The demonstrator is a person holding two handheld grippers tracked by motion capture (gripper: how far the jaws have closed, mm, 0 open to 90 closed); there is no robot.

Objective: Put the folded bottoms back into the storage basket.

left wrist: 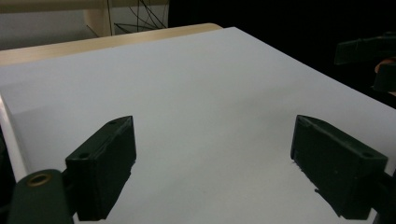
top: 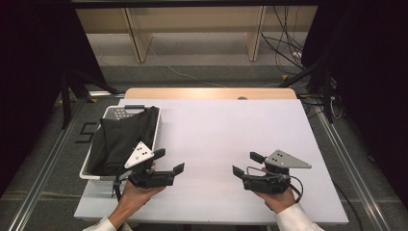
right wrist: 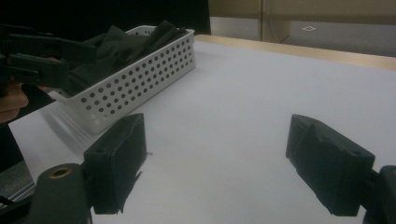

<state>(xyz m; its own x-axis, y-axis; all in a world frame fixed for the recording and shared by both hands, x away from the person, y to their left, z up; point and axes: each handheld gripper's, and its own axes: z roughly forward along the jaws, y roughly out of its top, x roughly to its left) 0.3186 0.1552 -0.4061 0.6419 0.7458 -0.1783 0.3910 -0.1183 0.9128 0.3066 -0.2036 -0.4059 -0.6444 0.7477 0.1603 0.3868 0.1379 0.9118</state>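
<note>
On bare white tabletop: left gripper and right gripper both jaws apart, nothing clamped; dark crumpled cloth untouched inside white perforated plastic basket at left edge; lifting out judged not yet begun.

Both hands low at the near edge, each holding a gripper with its jaws spread wide.

The left hand cups the left gripper from below, pointing it inward and a little away from the person; in the left gripper view its two black jaws stand far apart with nothing between them. The right hand, in a white cuff, holds the right gripper aimed inward toward the left one, jaws likewise wide and empty. The two grippers face each other, well apart.
</note>
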